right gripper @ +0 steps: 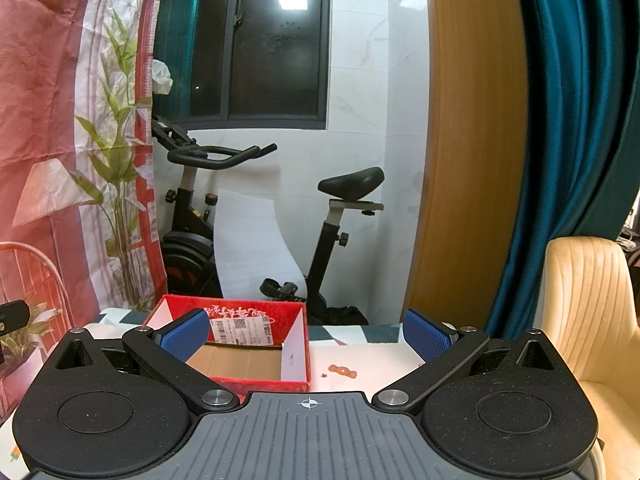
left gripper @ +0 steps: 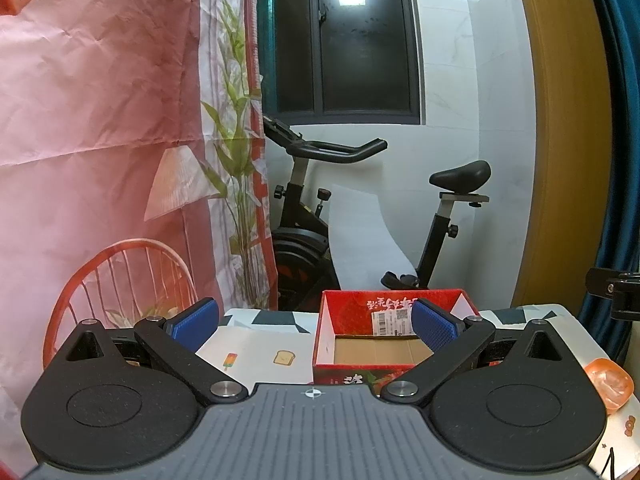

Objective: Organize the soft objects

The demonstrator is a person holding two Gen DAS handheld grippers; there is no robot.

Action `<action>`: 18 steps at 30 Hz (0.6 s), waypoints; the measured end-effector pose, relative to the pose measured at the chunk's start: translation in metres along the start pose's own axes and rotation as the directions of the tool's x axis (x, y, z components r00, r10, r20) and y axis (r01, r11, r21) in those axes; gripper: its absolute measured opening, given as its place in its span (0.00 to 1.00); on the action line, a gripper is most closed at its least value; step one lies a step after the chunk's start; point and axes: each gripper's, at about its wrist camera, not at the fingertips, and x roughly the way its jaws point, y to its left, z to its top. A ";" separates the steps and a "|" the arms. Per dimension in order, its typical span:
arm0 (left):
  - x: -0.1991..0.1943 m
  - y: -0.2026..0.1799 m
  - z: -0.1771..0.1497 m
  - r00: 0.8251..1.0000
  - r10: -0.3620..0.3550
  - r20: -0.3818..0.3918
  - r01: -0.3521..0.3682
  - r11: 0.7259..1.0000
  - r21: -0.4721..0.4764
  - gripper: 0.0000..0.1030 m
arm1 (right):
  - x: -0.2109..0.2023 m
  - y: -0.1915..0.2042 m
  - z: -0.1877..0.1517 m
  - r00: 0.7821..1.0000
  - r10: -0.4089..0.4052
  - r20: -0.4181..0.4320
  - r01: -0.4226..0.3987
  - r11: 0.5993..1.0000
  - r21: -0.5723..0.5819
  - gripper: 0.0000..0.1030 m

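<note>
so, left gripper (left gripper: 315,322): blue pads spread wide apart, nothing between them, held above the near table edge.
right gripper (right gripper: 307,332): fingers likewise wide apart and empty.
table (left gripper: 256,344): white cloth with small printed pictures; an ice lolly and a toast slice show only in the left view, an orange sweet print only in the right view.
orange soft object (left gripper: 610,380): lies at the table's right edge, just right of the left gripper; seen only by the left wrist camera.
red box (right gripper: 240,344): open, bare cardboard floor, a shipping label on its far inner wall; in both views.
exercise bike (right gripper: 256,216): behind the table, under a dark window.
cream chair (right gripper: 592,320): right of the table, right view only.
</note>
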 end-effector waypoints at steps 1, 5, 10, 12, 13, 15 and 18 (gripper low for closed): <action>0.000 0.000 0.000 1.000 0.000 -0.001 0.000 1.000 0.000 1.00 | 0.000 0.000 0.000 1.000 0.000 0.000 0.000 1.000 0.000 1.00; 0.000 0.000 0.000 1.000 -0.002 0.000 0.002 1.000 -0.001 1.00 | 0.000 -0.001 0.000 1.000 0.000 0.000 0.000 1.000 -0.001 1.00; 0.004 0.002 -0.001 1.000 0.005 -0.008 -0.005 1.000 -0.006 1.00 | 0.001 -0.002 0.000 1.000 0.001 -0.001 -0.001 1.000 0.003 1.00; 0.005 0.003 -0.001 1.000 0.016 -0.012 -0.016 1.000 -0.008 1.00 | 0.001 -0.001 0.000 1.000 0.000 -0.004 0.000 1.000 0.005 1.00; 0.006 0.003 -0.002 1.000 0.021 -0.015 -0.021 1.000 -0.012 1.00 | 0.002 0.000 -0.001 1.000 -0.002 -0.007 0.002 1.000 0.007 1.00; 0.007 0.004 -0.003 0.999 0.028 -0.018 -0.028 0.999 -0.016 1.00 | 0.004 0.002 -0.003 1.000 -0.004 -0.013 0.004 1.000 0.011 1.00; 0.010 0.004 -0.004 0.999 0.032 -0.025 -0.032 0.999 -0.013 1.00 | 0.008 0.008 -0.010 1.000 -0.001 -0.027 0.002 1.000 0.021 1.00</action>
